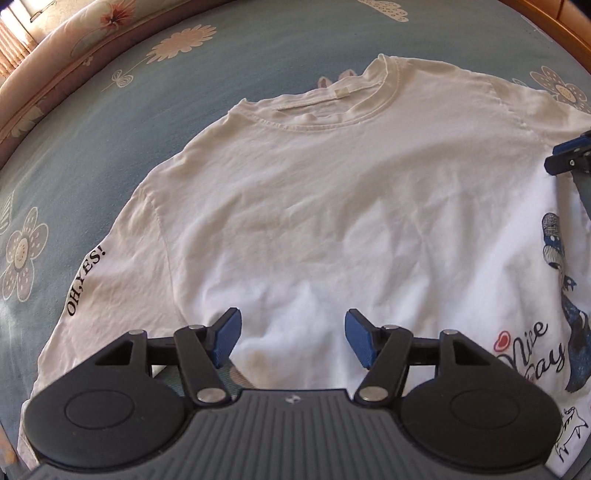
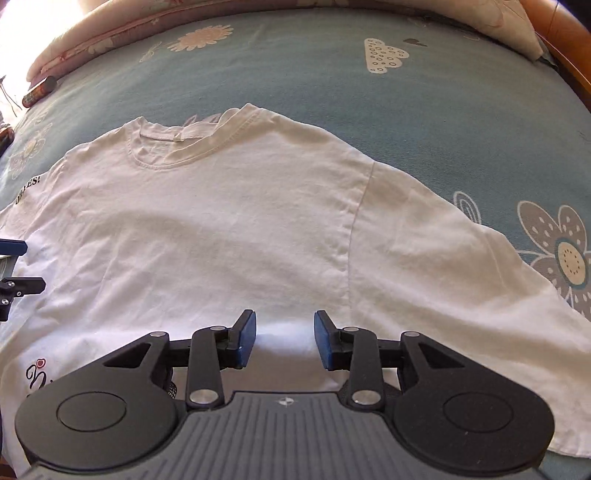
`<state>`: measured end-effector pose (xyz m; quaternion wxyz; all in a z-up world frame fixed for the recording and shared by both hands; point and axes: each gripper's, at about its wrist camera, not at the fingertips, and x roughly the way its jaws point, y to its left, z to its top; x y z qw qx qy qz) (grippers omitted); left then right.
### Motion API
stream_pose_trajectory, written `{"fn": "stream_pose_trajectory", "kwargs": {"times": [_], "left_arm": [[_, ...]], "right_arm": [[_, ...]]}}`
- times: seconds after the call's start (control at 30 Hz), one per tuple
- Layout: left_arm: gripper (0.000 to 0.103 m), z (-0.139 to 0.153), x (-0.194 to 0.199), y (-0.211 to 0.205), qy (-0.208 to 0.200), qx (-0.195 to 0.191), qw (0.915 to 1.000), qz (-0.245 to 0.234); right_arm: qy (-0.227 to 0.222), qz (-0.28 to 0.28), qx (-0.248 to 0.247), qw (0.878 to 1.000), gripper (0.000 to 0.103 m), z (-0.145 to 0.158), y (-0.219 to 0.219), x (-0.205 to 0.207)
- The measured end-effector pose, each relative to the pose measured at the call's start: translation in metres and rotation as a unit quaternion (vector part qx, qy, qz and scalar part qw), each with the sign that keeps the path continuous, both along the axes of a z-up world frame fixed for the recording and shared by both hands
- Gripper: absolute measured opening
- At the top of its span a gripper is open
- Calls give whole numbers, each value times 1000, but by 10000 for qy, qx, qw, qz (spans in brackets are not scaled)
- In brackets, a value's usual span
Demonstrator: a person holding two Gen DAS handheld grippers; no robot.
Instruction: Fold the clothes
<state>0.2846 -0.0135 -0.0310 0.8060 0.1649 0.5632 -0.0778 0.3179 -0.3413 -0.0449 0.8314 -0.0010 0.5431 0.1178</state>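
A white T-shirt (image 1: 314,206) lies spread on a blue flowered bedsheet (image 1: 92,147), collar (image 1: 332,107) pointing away, its lower part folded up so a printed side with "Nice Day" lettering (image 1: 532,350) shows. My left gripper (image 1: 291,339) hovers open over the shirt's near left part, nothing between its blue pads. My right gripper (image 2: 284,339) stands open over the same shirt (image 2: 221,229) near the right sleeve seam, its jaws narrower, with only cloth below them. The right gripper's tip (image 1: 569,155) shows at the edge of the left wrist view, and the left gripper's tip (image 2: 14,266) in the right wrist view.
The sheet (image 2: 406,122) extends beyond the shirt toward a rolled flowered quilt (image 2: 129,22) at the far side. A wooden bed frame (image 2: 569,40) curves along the right. A small dark tube-like object (image 2: 40,90) lies at the far left of the bed.
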Motion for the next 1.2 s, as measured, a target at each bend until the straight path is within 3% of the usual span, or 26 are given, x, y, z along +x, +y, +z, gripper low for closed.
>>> {"fn": "stream_pose_trajectory", "kwargs": {"times": [0.17,0.37,0.57,0.73,0.9,1.0,1.2], "left_arm": [[64,17,-27,31,61,49,9999,-113],[64,17,-67,36,345,-483,9964,-612],[64,10,-107,18,994,-1178,9799,-1269],[64,-6,-139,-8,1114,-1203,9683,-1882],[65,-19,-150,-24,1135,-1231,9694,-1797],[65,-21,-151,-25,1040,-1186,9744,-1605],[65,-19,-150,-28,802,-1209,9822,-1190]], "right_arm": [[38,-447,-120,9989,41,17,-12,-34],[248,-705,-77,9972,41,27,10,-103],[557,-465,-31,9974,41,31,57,-173],[886,-63,189,9959,41,24,88,-204],[1310,668,434,9882,41,3,111,-211],[1132,1113,314,9868,41,3,118,-209],[1091,1394,569,9826,43,10,86,-198]]}}
